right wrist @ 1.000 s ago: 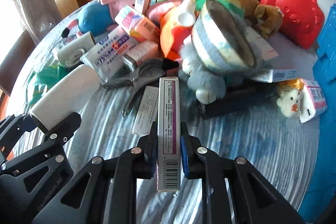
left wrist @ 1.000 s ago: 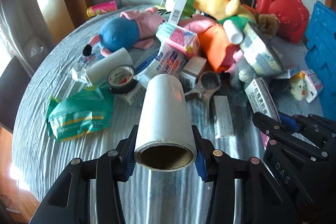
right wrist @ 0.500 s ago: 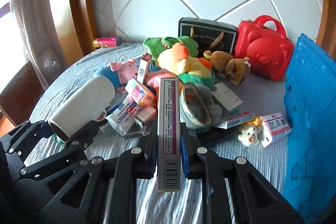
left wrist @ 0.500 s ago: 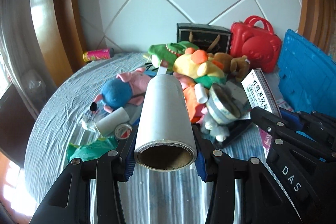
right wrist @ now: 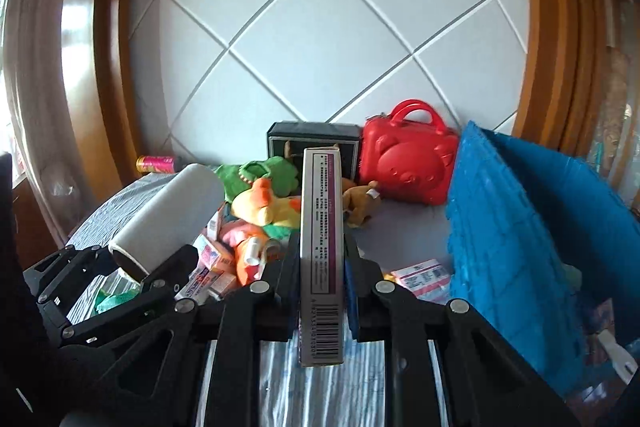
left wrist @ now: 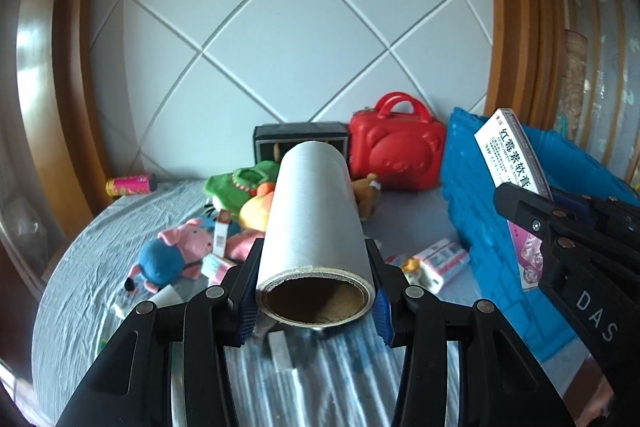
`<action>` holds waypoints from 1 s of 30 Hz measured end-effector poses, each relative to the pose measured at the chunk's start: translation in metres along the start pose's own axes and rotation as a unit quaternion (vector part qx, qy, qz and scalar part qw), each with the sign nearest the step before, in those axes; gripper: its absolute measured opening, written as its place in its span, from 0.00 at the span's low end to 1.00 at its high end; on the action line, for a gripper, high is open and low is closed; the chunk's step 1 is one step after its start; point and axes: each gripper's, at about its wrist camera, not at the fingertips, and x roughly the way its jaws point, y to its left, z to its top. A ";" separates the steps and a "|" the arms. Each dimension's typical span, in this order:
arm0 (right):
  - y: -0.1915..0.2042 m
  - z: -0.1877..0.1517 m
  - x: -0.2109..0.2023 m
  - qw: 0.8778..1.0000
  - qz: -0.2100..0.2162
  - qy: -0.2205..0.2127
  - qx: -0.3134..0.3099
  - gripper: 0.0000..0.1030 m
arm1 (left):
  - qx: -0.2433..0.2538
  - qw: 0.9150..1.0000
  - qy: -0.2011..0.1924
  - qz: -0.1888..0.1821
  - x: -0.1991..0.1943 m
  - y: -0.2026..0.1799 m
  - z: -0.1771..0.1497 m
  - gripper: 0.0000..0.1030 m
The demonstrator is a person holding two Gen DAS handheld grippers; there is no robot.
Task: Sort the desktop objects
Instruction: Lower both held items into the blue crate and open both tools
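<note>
My left tongs (left wrist: pixel 316 301) squeeze a silver roll (left wrist: pixel 314 211) in the middle of the frame. Its long side points away from me, open end facing me. My right tongs (right wrist: pixel 322 279) pinch a thin box (right wrist: pixel 322 251) on its narrow edge, also pointing away. Both are up above the counter (left wrist: pixel 80 267), which has a wrinkly grey cloth. Toys lie in a pile (right wrist: pixel 264 203) behind. A blue bin (right wrist: pixel 516 247) sits at the right. The back wall has white tiles (left wrist: pixel 288 35).
</note>
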 end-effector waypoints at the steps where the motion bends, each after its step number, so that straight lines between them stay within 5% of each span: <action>1: -0.011 0.000 -0.009 1.000 -0.011 -0.006 0.005 0.18 | 0.005 1.000 -0.005 -0.009 -0.002 -0.011 0.003 0.44; 15: -0.235 -0.002 -0.123 0.988 -0.128 -0.065 0.062 0.18 | 0.059 0.991 -0.060 -0.103 -0.019 -0.243 0.042 0.44; 19: -0.303 -0.001 -0.139 0.985 -0.147 -0.060 0.066 0.18 | 0.070 0.990 -0.047 -0.115 -0.016 -0.316 0.049 0.44; 24: -0.366 -0.015 -0.142 0.985 -0.154 -0.033 0.077 0.18 | 0.106 0.988 0.016 -0.116 0.001 -0.394 0.038 0.44; 30: -0.393 -0.039 -0.113 0.984 -0.146 0.016 0.100 0.18 | 0.114 0.987 0.040 -0.105 0.007 -0.420 0.030 0.44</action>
